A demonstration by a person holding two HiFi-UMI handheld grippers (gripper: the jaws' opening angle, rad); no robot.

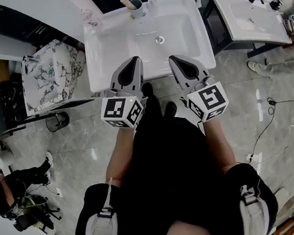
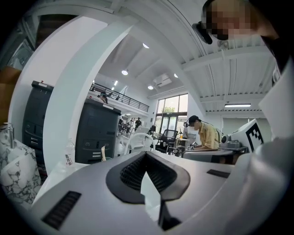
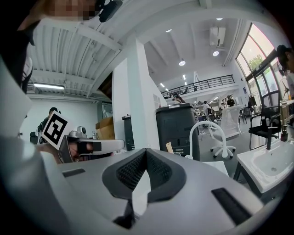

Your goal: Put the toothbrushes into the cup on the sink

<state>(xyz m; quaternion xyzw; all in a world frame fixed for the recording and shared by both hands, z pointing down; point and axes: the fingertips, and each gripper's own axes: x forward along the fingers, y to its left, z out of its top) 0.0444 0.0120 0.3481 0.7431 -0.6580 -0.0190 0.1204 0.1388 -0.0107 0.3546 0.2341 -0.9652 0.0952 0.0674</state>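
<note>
- Holding grey left gripper point(image 1: 132, 62) and grey right gripper point(image 1: 176, 59) shut, empty, above front edge of white ceramic sink point(image 1: 96, 67).
- Standing in teal round cup point(image 1: 136, 7) at sink's back edge: slim pale toothbrush point(image 1: 126, 0).
- Likely light, stiff, slick; pinch mid-handle.

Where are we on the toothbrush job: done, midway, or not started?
Done, by the look of it: what appears to be a tan-handled toothbrush stands in the cup at the back of the sink. In hand: nothing. The left gripper and right gripper are shut and empty, above the sink's front edge. Left: no loose toothbrush shows anywhere.
</note>
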